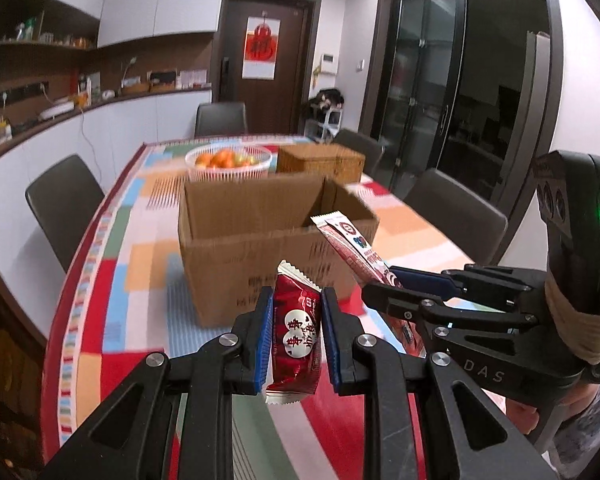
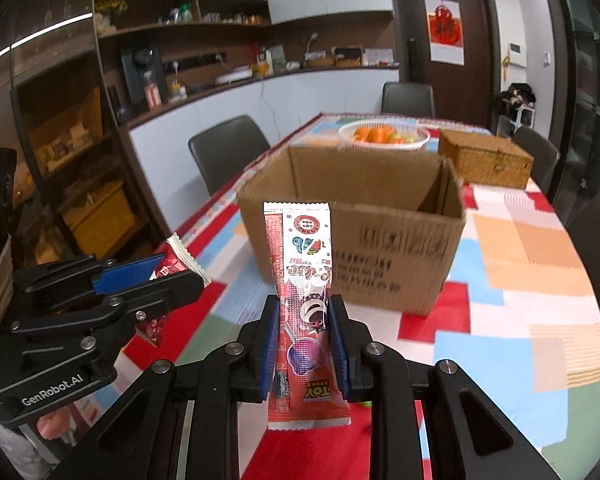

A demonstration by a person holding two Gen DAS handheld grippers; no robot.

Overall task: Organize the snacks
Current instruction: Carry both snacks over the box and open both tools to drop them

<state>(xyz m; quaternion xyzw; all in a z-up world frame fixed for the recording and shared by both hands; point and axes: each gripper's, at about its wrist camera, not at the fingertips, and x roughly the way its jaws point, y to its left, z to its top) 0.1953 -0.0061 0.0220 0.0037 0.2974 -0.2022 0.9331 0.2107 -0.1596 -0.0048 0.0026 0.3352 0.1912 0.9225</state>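
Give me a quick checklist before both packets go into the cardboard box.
1. Left tool shut on the dark red snack packet: ok, pads pinch both sides.
2. Right tool shut on the long pink snack stick: ok, stick stands upright between the pads.
3. Cardboard box open at the top: ok, no flap covers the opening.
4. Room inside the box: cannot tell, its floor is hidden by the near wall.
5. Tools apart from each other: ok, a gap shows between them in both views.
6. Path ahead to the box: ok, only tablecloth lies before it.
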